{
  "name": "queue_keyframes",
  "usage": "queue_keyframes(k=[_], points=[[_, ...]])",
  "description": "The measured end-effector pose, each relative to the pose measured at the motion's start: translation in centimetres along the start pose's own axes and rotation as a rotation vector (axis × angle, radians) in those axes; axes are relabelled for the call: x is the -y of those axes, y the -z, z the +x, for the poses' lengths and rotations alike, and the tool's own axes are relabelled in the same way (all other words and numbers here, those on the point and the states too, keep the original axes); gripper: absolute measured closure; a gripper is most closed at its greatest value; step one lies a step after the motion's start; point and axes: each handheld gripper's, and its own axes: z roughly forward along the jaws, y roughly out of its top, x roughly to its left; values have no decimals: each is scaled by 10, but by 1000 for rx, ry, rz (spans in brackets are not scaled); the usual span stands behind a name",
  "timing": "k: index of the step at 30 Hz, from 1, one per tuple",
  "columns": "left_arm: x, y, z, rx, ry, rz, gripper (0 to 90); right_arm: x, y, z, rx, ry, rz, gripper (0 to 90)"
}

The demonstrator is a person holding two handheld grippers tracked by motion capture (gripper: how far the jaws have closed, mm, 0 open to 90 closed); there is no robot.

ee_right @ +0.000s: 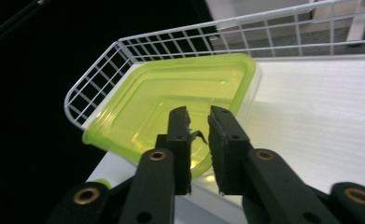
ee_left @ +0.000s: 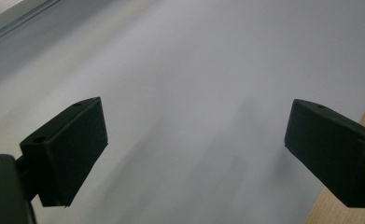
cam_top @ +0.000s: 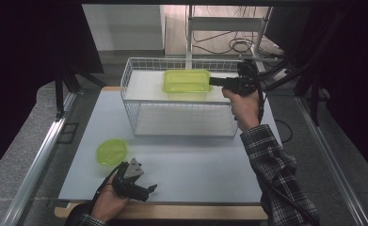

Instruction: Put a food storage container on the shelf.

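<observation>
Green container (cam_top: 187,81) is sitting on the wire rack's (cam_top: 130,70) top shelf; right gripper (ee_right: 200,122) is clamping its near rim, jaws narrow. Left gripper (cam_top: 149,190) is idling wide open near the round lid (cam_top: 111,151). Likely placing it; next move: release and retract without dragging it.

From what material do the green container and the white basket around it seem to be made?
The green container looks like translucent plastic with a glossy finish: light passes through its walls and its lid shows soft highlights. The basket seems to be metal wire with a white coating: thin rods cross in a regular grid, all evenly white. Whether that coating is paint or plastic cannot be told.
</observation>
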Motion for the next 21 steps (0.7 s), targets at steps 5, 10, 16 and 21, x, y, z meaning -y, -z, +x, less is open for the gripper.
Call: queue_keyframes(k=[5,10,16,21], points=[[0,0,0,1,1,-2,57,7,5,3,-31,13,15,843],[0,2,1,6,7,-23,54,16,9,5,-35,49,28,823],[0,2,1,8,8,-40,50,28,11,6,-38,87,49,721],[0,2,1,9,-3,-43,44,37,13,7,-30,133,61,606]])
